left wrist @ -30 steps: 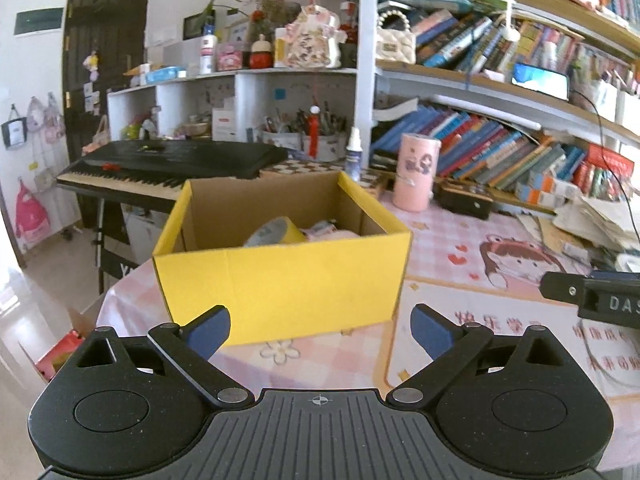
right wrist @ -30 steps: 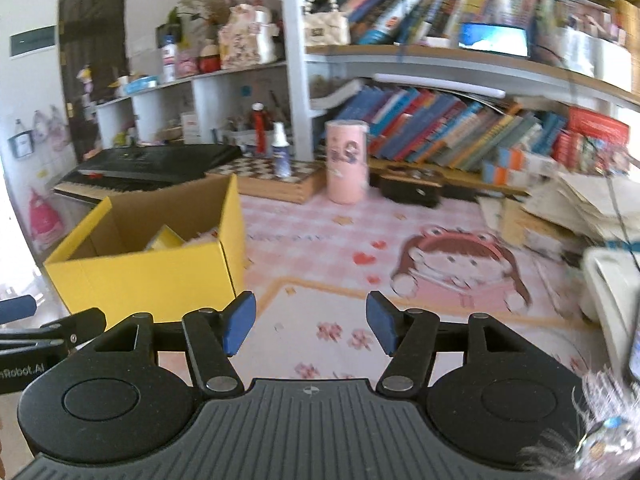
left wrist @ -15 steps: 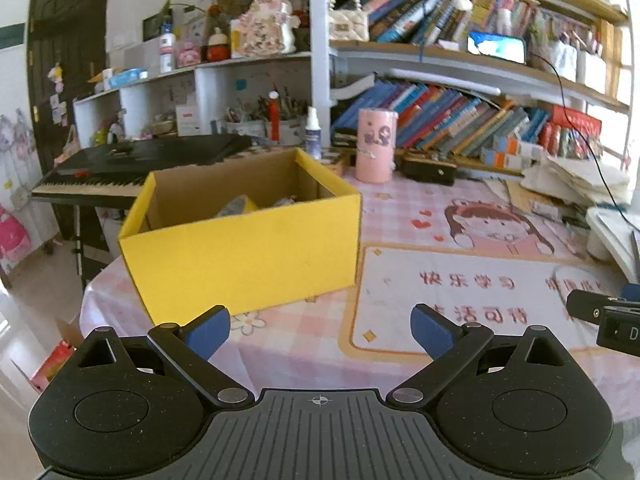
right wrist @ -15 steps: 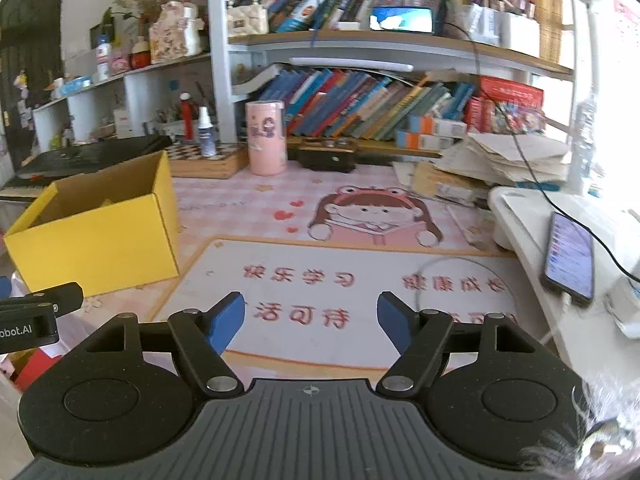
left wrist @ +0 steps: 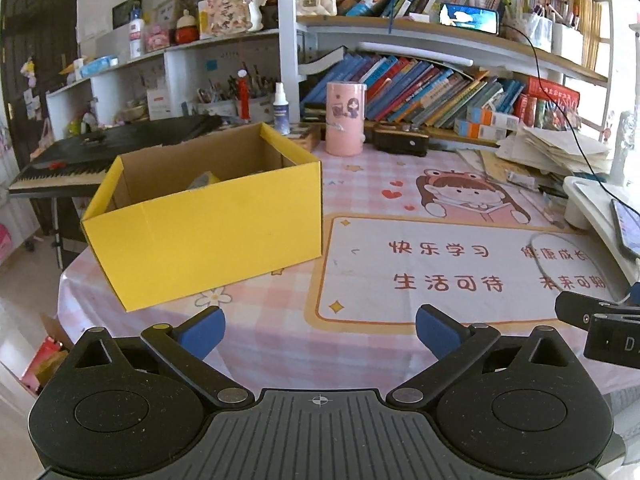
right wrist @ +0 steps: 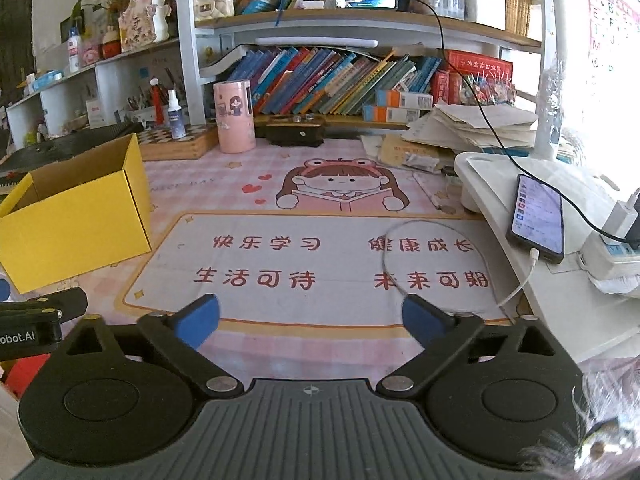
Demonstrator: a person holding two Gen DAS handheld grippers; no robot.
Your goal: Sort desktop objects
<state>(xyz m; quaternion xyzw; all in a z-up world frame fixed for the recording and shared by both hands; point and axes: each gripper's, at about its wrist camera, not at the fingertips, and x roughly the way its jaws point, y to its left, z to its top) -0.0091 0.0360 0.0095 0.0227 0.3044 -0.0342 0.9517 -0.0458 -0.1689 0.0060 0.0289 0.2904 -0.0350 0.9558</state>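
A: Where does the left hand-held gripper point(left wrist: 320, 330) stand?

B: Above the near edge of the tabletop point(left wrist: 256, 336), its blue pads point(left wrist: 202, 330) spread wide with nothing between them. The right hand-held gripper point(right wrist: 311, 320) is the same: jaws wide apart, empty, over the printed desk mat point(right wrist: 320, 264).

A: And the box for sorting?

B: The yellow cardboard box point(left wrist: 208, 220) sits open-topped on the left part of the tabletop, just beside the left edge of the mat. In the right wrist view it lies at the far left point(right wrist: 76, 216).

A: Anything in it?

B: Something pale with a yellowish rim point(left wrist: 204, 180) shows over the front wall, possibly a roll of tape, but most of it is hidden, so I cannot say for certain.

A: What else stands on the tabletop?

B: A pink cylindrical container point(right wrist: 235, 116) upright at the back, near the bookshelf, with a small spray bottle point(right wrist: 175, 114) to its left on a chequered board point(right wrist: 180, 140). A dark case point(right wrist: 296, 130) lies just to the right of the pink container. Loose papers point(right wrist: 480, 124) are piled at the back right.

A: And at the right?

B: A phone point(right wrist: 538, 218) lies screen up on a white raised stand point(right wrist: 492, 176), with a white cable point(right wrist: 516, 288) plugged into its near end. A thin wire loop point(right wrist: 400, 236) rests on the mat beside the stand.
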